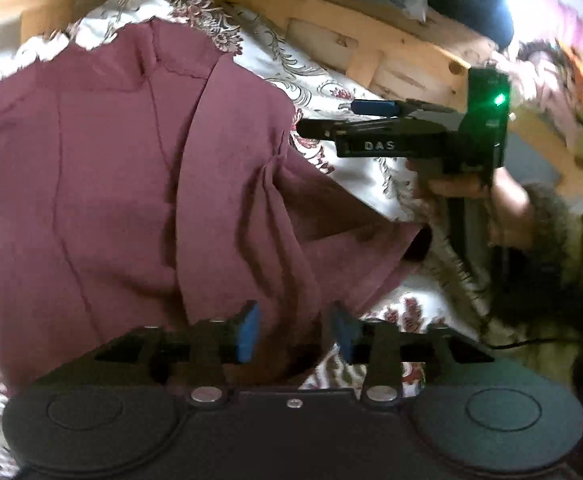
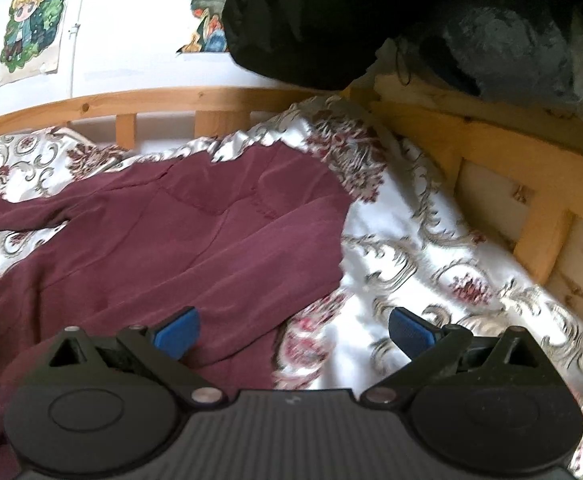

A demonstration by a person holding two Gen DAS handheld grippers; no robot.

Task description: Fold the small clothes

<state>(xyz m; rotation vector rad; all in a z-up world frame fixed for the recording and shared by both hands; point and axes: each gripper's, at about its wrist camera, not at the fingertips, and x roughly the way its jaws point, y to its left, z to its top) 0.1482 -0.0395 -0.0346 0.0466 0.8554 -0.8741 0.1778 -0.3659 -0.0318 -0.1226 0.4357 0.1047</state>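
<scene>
A maroon shirt [image 1: 111,184] lies spread on a floral bedspread [image 1: 331,84], with its right side folded inward over the body. It also shows in the right wrist view [image 2: 179,232]. My left gripper [image 1: 297,330] is partly open over the shirt's lower hem, with bunched cloth between its blue pads [image 1: 249,330]; I cannot tell if it grips. My right gripper [image 2: 293,334] is open and empty above the shirt's right edge and the bedspread [image 2: 431,248]. It also shows in the left wrist view [image 1: 303,126], beside the folded edge.
A wooden bed frame [image 2: 523,184] runs along the back and right side. Dark clothing or bags [image 2: 371,24] are piled at the bed's far corner. Cartoon posters [image 2: 31,20] hang on the white wall. The person's hand [image 1: 471,188] holds the right gripper.
</scene>
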